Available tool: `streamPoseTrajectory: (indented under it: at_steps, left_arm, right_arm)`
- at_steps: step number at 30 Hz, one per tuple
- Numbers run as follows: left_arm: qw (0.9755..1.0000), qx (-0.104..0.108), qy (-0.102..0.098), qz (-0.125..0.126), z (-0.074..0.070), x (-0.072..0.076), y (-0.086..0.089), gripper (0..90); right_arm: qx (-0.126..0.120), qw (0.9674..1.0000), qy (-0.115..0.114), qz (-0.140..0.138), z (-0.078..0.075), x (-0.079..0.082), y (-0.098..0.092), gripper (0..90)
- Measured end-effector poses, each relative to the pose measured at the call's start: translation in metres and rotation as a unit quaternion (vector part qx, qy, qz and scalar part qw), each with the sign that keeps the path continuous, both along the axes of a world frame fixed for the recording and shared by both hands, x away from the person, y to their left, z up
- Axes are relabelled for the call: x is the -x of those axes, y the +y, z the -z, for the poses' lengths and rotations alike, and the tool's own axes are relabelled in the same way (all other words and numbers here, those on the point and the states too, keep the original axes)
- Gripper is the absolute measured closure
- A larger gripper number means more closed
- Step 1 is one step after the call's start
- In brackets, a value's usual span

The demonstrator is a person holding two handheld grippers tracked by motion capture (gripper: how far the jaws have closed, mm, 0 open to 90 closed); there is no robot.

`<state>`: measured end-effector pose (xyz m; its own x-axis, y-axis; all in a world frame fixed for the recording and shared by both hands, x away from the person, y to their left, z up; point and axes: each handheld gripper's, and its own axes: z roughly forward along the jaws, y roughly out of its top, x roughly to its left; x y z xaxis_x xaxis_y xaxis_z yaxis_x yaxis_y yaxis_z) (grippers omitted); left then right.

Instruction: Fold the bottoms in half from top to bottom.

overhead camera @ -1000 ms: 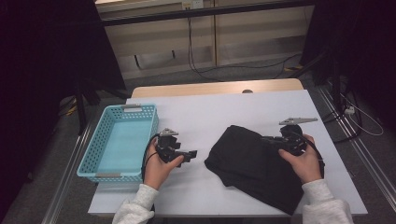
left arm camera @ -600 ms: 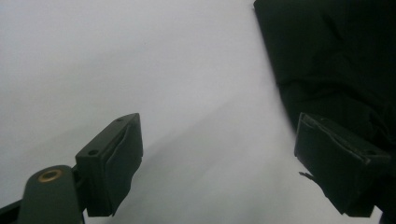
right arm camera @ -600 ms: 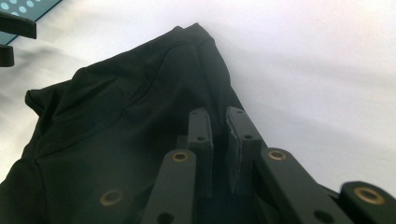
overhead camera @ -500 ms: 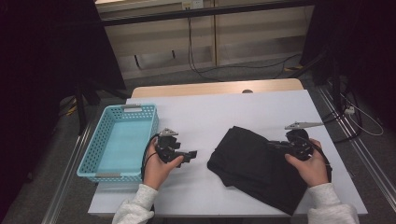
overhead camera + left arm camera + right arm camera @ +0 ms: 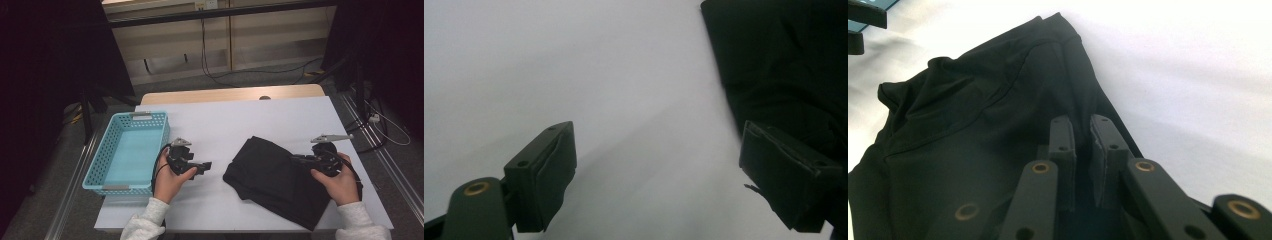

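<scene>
A black garment (image 5: 270, 175) lies crumpled on the right half of the white table (image 5: 240, 120). My right gripper (image 5: 296, 159) rests at the garment's right edge, and in the right gripper view its jaws (image 5: 1082, 131) stand almost together with a ridge of the black fabric (image 5: 973, 125) pinched between them. My left gripper (image 5: 204, 166) sits on the table just left of the garment, pointing toward it. In the left gripper view its jaws (image 5: 654, 165) are spread wide over bare table, with the garment (image 5: 784, 65) just beyond the right jaw.
A light blue mesh basket (image 5: 163, 137) stands at the table's left side, close behind my left hand. Bare white tabletop stretches across the far half. Cables trail on the floor beyond the table, and a metal rail runs along the right edge.
My right hand has shifted a little to the right, drawing the garment's edge with it. The left hand has stayed where it was.
</scene>
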<state>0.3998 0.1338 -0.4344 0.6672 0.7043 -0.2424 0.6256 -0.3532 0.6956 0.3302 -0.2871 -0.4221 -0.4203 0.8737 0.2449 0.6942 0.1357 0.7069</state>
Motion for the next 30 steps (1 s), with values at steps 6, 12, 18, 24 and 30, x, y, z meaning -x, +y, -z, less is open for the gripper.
streamPoseTrajectory:
  at_steps: [6,12,18,24,30]
  left_arm:
    - [1.0000,0.002,0.001,0.000,0.000,0.000,0.000,15.7]
    - [1.0000,0.004,0.000,0.000,-0.001,0.000,0.001,15.7]
    - [1.0000,0.007,0.000,-0.003,-0.002,0.000,0.002,15.6]
    - [1.0000,0.007,0.003,-0.002,-0.002,0.000,0.002,15.6]
    - [0.9999,0.010,0.001,-0.005,-0.002,0.000,0.003,15.6]
  right_arm:
    - [0.000,1.0000,0.003,-0.001,-0.001,0.003,-0.003,81.6]
    - [-0.002,1.0000,0.003,0.002,-0.001,0.008,-0.010,81.6]
    - [-0.003,1.0000,0.008,0.004,-0.002,0.013,-0.017,81.7]
    - [-0.001,1.0000,0.008,0.003,-0.002,0.018,-0.019,81.7]
    - [0.002,1.0000,0.006,-0.001,-0.002,0.021,-0.018,81.7]
